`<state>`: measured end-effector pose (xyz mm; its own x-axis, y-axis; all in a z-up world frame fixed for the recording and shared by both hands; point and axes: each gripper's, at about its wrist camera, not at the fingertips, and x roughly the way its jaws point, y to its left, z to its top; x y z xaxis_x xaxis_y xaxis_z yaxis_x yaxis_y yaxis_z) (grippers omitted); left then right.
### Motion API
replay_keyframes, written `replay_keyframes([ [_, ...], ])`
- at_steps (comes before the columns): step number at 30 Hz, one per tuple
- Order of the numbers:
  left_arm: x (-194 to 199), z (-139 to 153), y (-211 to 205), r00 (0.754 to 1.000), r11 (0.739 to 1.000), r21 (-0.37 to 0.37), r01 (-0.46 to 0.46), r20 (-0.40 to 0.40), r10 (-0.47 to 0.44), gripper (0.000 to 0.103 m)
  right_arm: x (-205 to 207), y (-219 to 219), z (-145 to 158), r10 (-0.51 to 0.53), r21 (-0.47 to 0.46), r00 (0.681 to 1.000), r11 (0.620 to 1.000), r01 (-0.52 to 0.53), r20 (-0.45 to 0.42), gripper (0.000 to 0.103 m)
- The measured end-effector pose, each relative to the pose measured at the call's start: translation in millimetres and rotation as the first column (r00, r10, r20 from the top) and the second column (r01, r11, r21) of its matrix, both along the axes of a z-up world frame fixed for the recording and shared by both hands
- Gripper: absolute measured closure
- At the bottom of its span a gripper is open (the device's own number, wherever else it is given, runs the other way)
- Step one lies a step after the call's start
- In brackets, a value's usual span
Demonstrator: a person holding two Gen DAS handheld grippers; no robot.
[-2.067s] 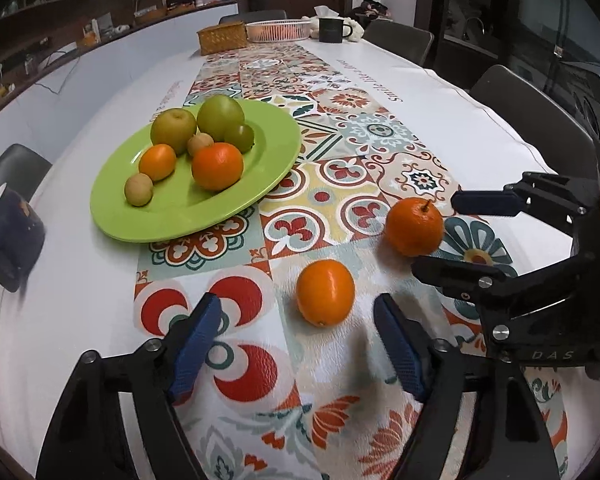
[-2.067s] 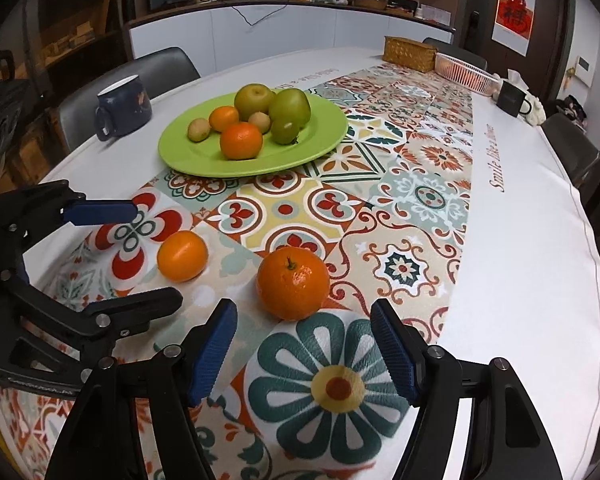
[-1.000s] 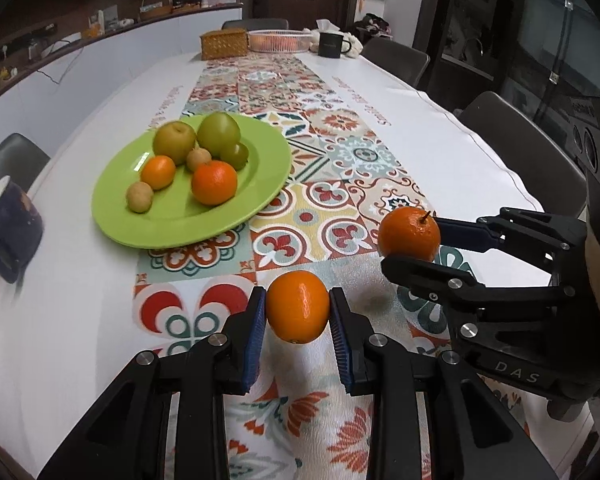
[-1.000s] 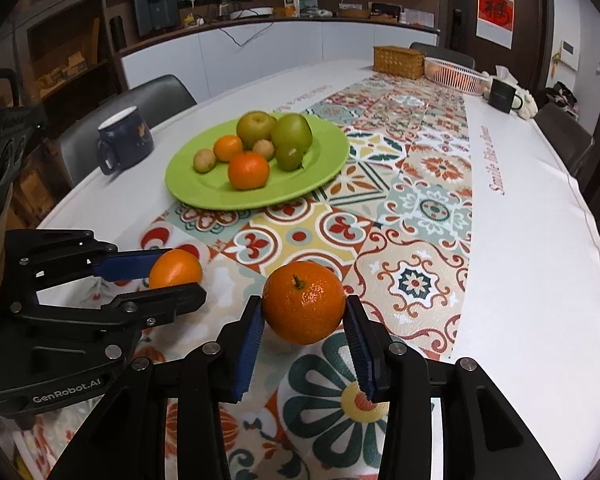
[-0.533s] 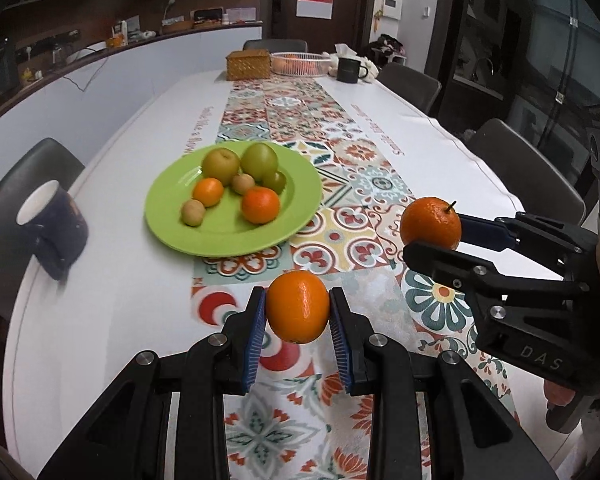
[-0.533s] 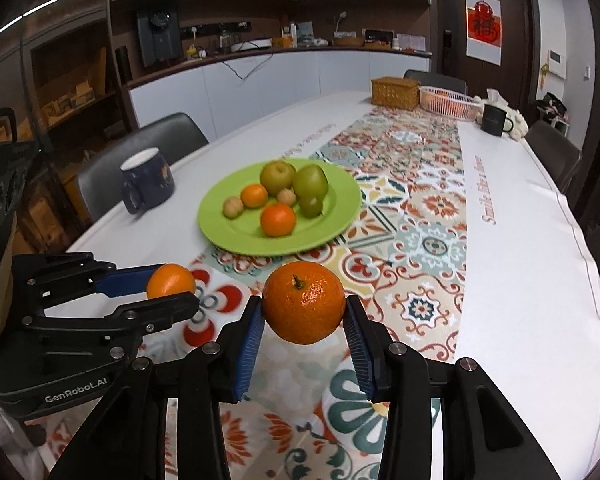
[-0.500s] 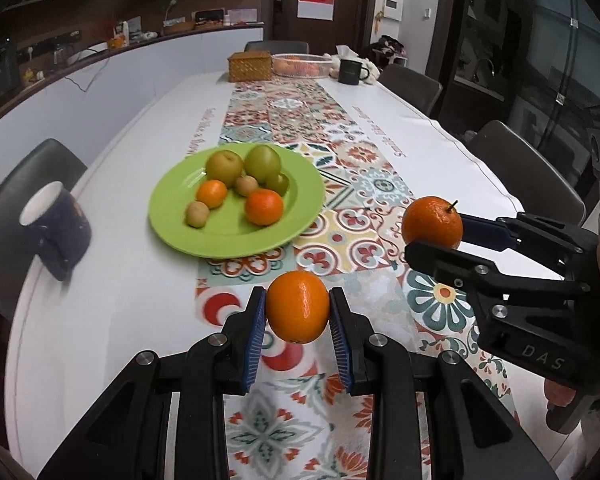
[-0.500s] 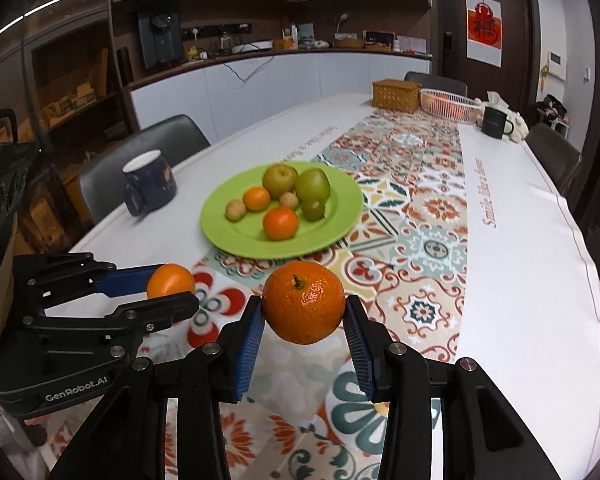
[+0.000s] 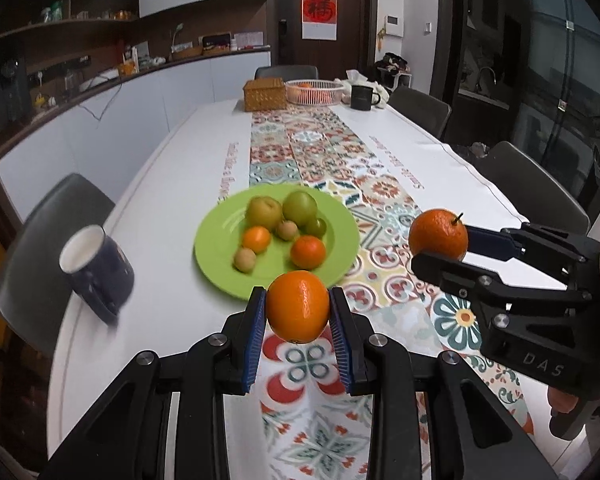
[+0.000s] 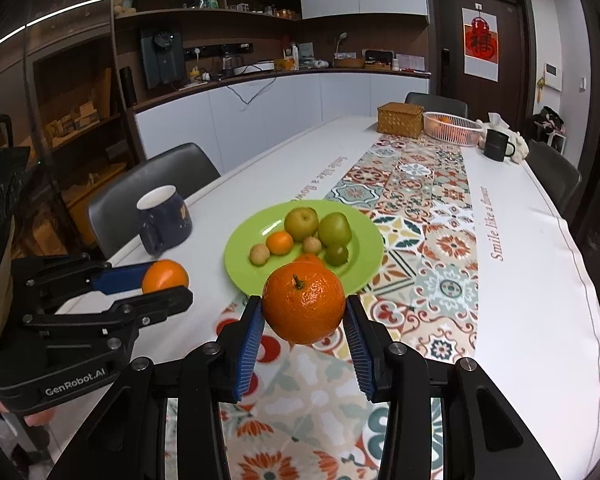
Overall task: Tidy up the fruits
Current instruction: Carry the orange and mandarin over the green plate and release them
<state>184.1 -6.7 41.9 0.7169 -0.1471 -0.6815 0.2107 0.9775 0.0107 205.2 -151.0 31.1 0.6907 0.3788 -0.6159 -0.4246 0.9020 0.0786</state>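
Oranges (image 9: 298,306) orange – plate (image 9: 216,248) lime green – runner (image 9: 384,280) multicolour tile-patterned.

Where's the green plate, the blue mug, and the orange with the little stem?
green plate (image 9: 220,264), left wrist view, bare front rim.
blue mug (image 10: 168,220), right wrist view, side wall.
orange with stem (image 10: 304,308), right wrist view, front skin.

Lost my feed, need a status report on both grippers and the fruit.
Left gripper shut on smooth orange, right gripper shut on stemmed orange. Both held above the table, short of green plate. Nothing between.

Long white table (image 9: 188,152), grey chairs (image 10: 156,184), dark door (image 9: 320,16).
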Motion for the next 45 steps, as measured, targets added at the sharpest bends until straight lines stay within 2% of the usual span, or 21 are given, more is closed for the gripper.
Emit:
replay_keyframes([
  [10,24.2,12.9,16.0,1.0,1.0,-0.017,0.009,0.022,-0.009,0.072,19.0,19.2,12.9,0.002,0.003,1.0,1.0,-0.002,0.015,0.061],
  [21,64.5,5.7,34.7,1.0,1.0,-0.008,0.013,0.021,-0.013,0.072,58.1,36.6,12.5,-0.005,0.006,1.0,1.0,0.005,0.001,0.061],
  [32,122.5,-17.0,47.6,1.0,1.0,-0.001,0.016,-0.018,-0.016,0.072,103.9,55.8,-7.0,-0.02,-0.01,0.999,1.0,0.02,-0.051,0.061],
  [45,172.9,-59.0,50.2,0.995,1.0,0.024,0.019,-0.1,-0.016,0.072,143.3,67.2,-49.9,-0.044,-0.026,0.986,0.999,0.04,-0.159,0.061],
])
